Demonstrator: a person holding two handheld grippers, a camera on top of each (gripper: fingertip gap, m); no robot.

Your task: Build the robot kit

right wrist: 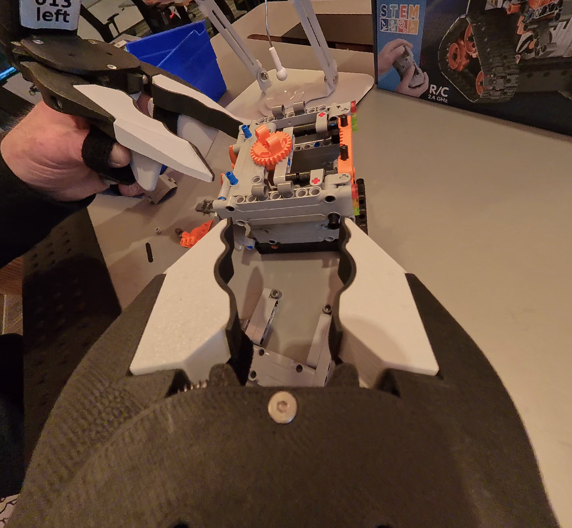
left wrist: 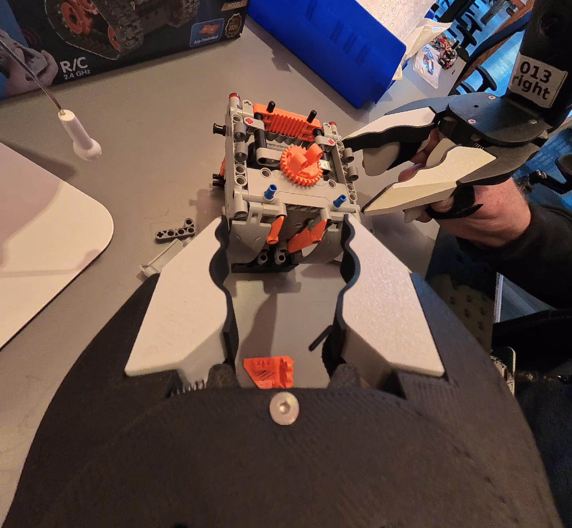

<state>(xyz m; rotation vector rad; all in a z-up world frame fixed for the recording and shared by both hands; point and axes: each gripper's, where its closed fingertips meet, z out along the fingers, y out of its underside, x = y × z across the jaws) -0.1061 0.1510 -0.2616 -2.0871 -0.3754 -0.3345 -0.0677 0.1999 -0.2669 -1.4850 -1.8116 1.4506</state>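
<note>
Both tools bracket the grey-and-orange brick model (left wrist: 288, 179) mid-table (left wrist: 161, 129): the left gripper (left wrist: 286, 225) clamps its six-o'clock end and the right gripper (right wrist: 284, 228) its three-o'clock side, so I'd keep both squeezes even, sparing the orange gear (left wrist: 300, 163) on top.

Your left claw (left wrist: 286, 228) grips the near end of the brick model (left wrist: 288, 179) on the tabletop (left wrist: 148, 154). Your right claw (left wrist: 353, 172) spans its right side, tips touching.
</note>
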